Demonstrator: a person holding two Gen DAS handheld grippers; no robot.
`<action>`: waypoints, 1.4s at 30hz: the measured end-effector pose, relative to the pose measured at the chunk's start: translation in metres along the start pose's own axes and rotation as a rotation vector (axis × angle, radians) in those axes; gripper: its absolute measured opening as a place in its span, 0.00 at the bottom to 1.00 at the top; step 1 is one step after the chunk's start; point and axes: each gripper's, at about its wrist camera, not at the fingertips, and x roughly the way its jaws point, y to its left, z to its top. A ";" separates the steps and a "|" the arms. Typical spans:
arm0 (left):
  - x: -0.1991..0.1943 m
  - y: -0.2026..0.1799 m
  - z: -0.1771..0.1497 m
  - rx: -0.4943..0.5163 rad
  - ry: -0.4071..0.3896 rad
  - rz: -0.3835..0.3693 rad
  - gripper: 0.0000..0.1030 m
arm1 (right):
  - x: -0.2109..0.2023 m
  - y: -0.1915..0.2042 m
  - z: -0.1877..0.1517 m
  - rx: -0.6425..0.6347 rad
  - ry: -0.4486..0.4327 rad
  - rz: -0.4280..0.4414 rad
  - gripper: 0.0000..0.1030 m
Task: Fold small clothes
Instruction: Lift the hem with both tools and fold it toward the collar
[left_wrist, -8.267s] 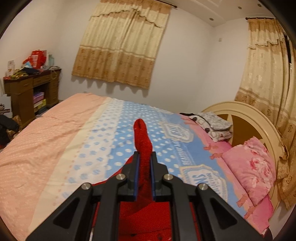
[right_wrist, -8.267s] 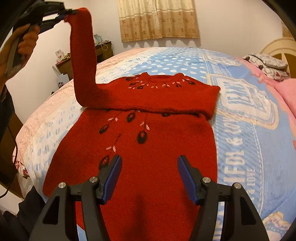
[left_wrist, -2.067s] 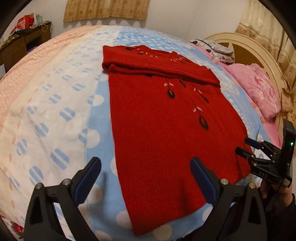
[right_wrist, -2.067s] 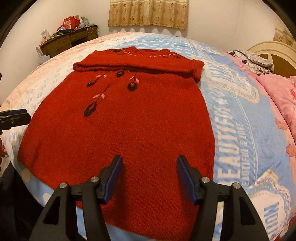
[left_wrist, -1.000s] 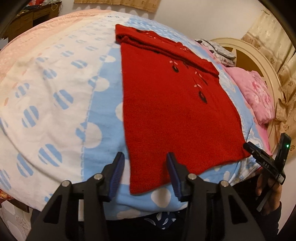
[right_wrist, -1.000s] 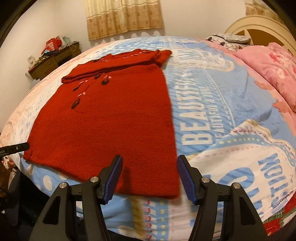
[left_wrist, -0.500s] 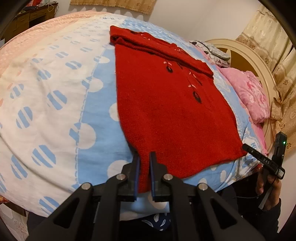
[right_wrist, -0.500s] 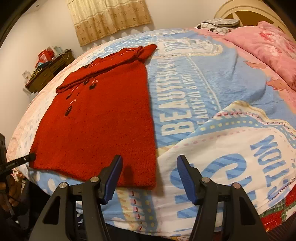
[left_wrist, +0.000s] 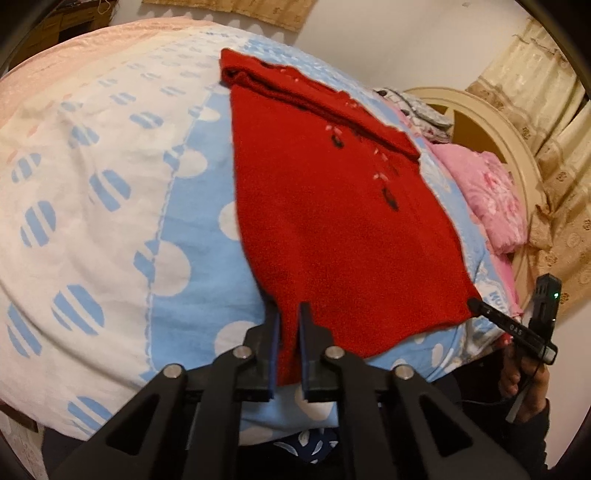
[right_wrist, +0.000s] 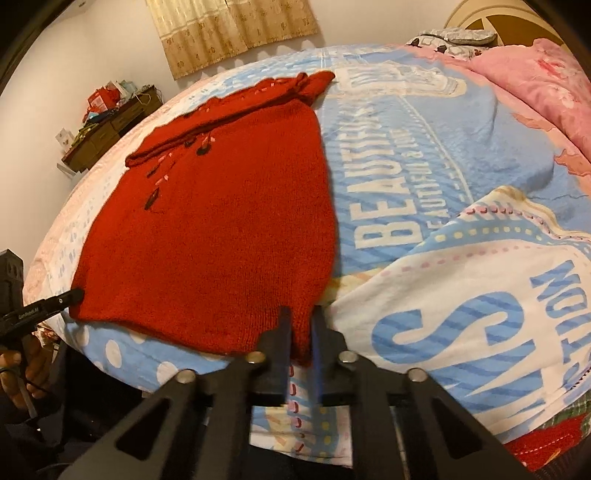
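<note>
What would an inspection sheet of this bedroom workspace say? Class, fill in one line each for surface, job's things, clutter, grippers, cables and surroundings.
Surface: bed with a blue, white and pink printed cover.
Job's things: red sweater lying flat, sleeves folded across the chest, hem at the near edge.
Clutter: pink pillow and a grey patterned bundle by the headboard.
Grippers: left gripper shut on the sweater's left hem corner; right gripper shut on the right hem corner.
Cables: a thin cord hangs below each hand, one by the left hand.
Surroundings: curtains, white walls, a cluttered wooden desk.
</note>
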 end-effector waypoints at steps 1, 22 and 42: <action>-0.012 0.003 0.003 -0.007 -0.051 -0.060 0.08 | -0.004 -0.001 0.001 0.002 -0.018 0.007 0.07; -0.054 -0.008 0.044 0.048 -0.185 -0.183 0.08 | -0.069 -0.002 0.026 0.092 -0.309 0.170 0.06; -0.045 0.014 0.167 -0.022 -0.290 -0.220 0.08 | -0.079 0.038 0.183 0.036 -0.491 0.140 0.06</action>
